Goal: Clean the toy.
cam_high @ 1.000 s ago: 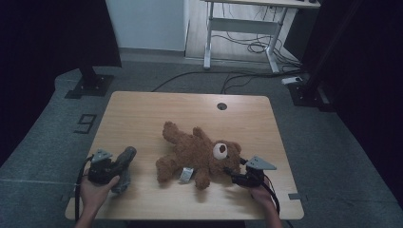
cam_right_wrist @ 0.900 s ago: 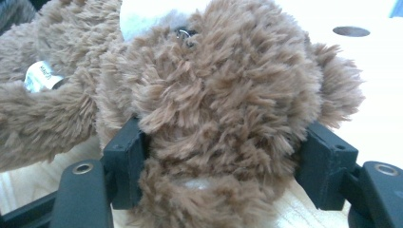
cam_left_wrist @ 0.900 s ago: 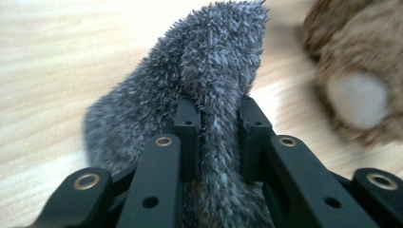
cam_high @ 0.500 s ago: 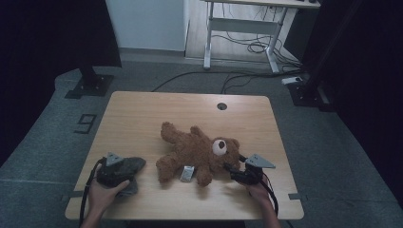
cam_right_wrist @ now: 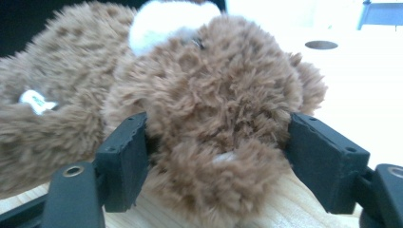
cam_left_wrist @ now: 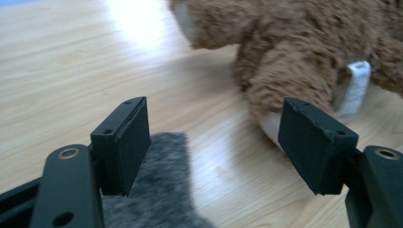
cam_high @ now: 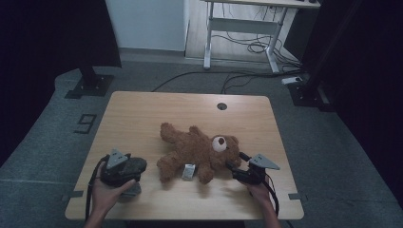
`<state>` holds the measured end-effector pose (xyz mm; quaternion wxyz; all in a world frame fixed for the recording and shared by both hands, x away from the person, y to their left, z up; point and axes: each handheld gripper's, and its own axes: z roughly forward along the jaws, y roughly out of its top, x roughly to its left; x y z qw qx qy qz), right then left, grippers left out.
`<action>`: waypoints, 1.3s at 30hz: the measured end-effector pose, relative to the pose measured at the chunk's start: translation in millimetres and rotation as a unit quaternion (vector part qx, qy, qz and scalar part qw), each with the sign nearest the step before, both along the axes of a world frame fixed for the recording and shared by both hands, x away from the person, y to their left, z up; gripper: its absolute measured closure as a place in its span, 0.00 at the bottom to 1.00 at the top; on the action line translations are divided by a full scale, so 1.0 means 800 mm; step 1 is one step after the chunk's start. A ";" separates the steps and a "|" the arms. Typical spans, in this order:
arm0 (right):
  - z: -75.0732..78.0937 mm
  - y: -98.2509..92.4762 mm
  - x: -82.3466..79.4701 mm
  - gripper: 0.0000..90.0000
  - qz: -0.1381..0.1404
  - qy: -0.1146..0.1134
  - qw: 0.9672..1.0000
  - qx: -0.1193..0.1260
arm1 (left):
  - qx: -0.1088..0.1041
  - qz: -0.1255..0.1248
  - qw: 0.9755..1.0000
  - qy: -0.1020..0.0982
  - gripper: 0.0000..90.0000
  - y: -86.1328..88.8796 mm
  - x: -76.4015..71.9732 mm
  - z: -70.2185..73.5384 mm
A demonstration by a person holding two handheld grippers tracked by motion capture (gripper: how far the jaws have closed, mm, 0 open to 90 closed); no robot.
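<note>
Grey carpet surrounds your wooden table [cam_high: 142,114]. A brown teddy bear [cam_high: 197,152] lies on its back near the table's middle, head toward your right. Your right gripper [cam_high: 235,165] has its jaws spread wide around the bear's head, pads beside the fur. Your left gripper [cam_high: 138,167] is released, jaws apart, pointing at the bear's foot [cam_left_wrist: 290,90], above a grey cloth [cam_left_wrist: 157,190].

a light wooden desk [cam_high: 142,114] with a round cable hole [cam_high: 222,106] near its far edge; a brown teddy bear [cam_high: 197,151] lies sprawled at its centre.
</note>
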<state>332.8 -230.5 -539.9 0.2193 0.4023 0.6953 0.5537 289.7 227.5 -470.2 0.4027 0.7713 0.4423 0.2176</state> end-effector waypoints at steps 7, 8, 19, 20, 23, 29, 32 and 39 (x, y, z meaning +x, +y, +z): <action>0.005 -0.011 -0.006 0.25 -0.014 -0.005 1.000 0.018 | -0.017 -0.013 1.000 0.011 0.30 -0.019 0.006 -0.013; 0.005 -0.013 -0.007 0.25 -0.013 -0.005 1.000 0.020 | -0.016 -0.015 1.000 0.010 0.30 -0.022 0.005 -0.014; 0.002 -0.040 -0.039 0.25 -0.010 0.011 1.000 0.017 | -0.036 -0.032 0.999 0.012 0.31 -0.031 -0.008 -0.035; 0.001 -0.042 -0.044 0.25 -0.011 0.014 1.000 0.015 | -0.041 -0.030 0.999 0.014 0.32 -0.030 -0.010 -0.039; -0.003 -0.047 -0.060 0.25 -0.019 0.021 1.000 -0.009 | -0.029 -0.033 0.999 0.029 0.32 -0.027 -0.013 -0.048; -0.012 -0.055 -0.090 0.26 -0.043 0.046 0.998 -0.031 | -0.038 -0.030 0.998 0.046 0.32 -0.018 -0.024 -0.059; -0.012 -0.054 -0.093 0.26 -0.049 0.053 0.997 -0.034 | -0.039 -0.029 0.998 0.050 0.33 -0.014 -0.028 -0.062; -0.012 -0.049 -0.088 0.26 -0.044 0.063 0.996 -0.046 | -0.047 -0.031 0.997 0.049 0.33 -0.012 -0.031 -0.057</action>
